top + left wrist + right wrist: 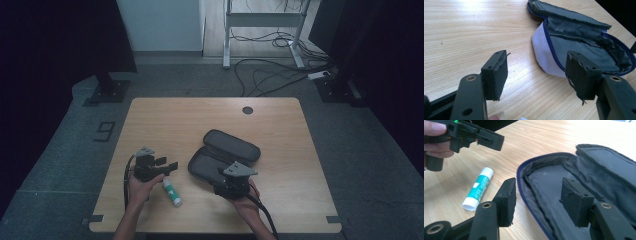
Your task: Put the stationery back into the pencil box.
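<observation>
— What do we count on the wooden table (pixel 210 117)?

— Two loose things: one dark zip case (pixel 223 154) lying unzipped and spread open, and one glue stick (pixel 171 192), white with a green label. Add the two grippers, one in each hand.

— Where does the glue stick lie?

— On its side on the bare wood near the front edge, just left of the case and apart from it. In the right gripper view we see the glue stick (pixel 478 189) left of the case's blue zip edge, with wood between them.

— And the left gripper (pixel 166 166)?

— It hangs just above the stick's upper end, held by the left hand (pixel 141 188). In its own view the left gripper (pixel 536 75) has both jaws spread wide with nothing between them — the case (pixel 579 42) lies beyond, its pale outer side toward us.

— The right gripper (pixel 227 172)?

— Over the near half of the case, in the right hand (pixel 246 200). Its view shows the right gripper (pixel 537 198) with jaws wide too, gripping nothing, above the grey lining of the case (pixel 574 177).

— So we have two grippers, both empty?

— Yes — one case, one stick, neither touched.
</observation>
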`<state>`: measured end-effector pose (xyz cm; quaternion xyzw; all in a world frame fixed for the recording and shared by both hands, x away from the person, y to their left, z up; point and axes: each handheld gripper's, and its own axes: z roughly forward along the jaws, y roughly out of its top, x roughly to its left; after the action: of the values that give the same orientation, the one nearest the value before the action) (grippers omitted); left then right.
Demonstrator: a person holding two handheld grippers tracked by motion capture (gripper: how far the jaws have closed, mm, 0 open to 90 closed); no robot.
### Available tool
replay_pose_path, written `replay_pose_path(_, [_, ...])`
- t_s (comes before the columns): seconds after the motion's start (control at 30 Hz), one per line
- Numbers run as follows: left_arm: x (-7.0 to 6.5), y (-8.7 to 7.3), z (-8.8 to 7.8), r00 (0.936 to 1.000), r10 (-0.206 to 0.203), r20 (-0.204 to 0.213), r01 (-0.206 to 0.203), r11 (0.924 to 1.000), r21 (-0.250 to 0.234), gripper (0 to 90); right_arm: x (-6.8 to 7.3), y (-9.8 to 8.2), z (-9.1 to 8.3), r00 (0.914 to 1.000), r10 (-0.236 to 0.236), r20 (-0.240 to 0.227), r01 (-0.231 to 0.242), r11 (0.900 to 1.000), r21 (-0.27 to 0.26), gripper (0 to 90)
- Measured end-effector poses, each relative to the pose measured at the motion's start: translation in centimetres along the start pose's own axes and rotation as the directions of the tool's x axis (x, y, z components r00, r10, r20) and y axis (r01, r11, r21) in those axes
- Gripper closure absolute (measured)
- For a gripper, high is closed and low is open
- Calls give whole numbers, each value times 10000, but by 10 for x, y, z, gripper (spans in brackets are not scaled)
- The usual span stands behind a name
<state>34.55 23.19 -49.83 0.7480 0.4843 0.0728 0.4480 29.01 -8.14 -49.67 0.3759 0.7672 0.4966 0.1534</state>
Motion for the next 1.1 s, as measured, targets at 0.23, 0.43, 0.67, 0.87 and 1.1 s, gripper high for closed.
replay_pose_path(0.23, [4, -1, -1, 9999, -107, 24, 107, 9999, -28, 351, 15, 4, 11, 9991, -241, -356, 244, 9997, 86, 456])
replay_pose_path(0.43, [8, -2, -2, 9999, -171, -3, 171, 9999, -5, 352, 23, 8, 17, 9980, -319, -546, 323, 9995, 56, 457])
replay_pose_path(0.67, [10, -4, -4, 9998, -195, -3, 195, 9998, 95, 351, 41, 11, 32, 9942, -613, -881, 625, 9980, 115, 459])
replay_pose_path(0.87, [14, -5, -7, 9996, -285, -41, 286, 9996, 55, 351, 52, 8, 43, 9915, -799, -1025, 839, 9959, 352, 459])
replay_pose_path(1.1, [16, -5, -10, 9994, -332, -57, 332, 9994, -49, 351, 67, 2, 58, 9870, -954, -1292, 1050, 9920, 695, 464])
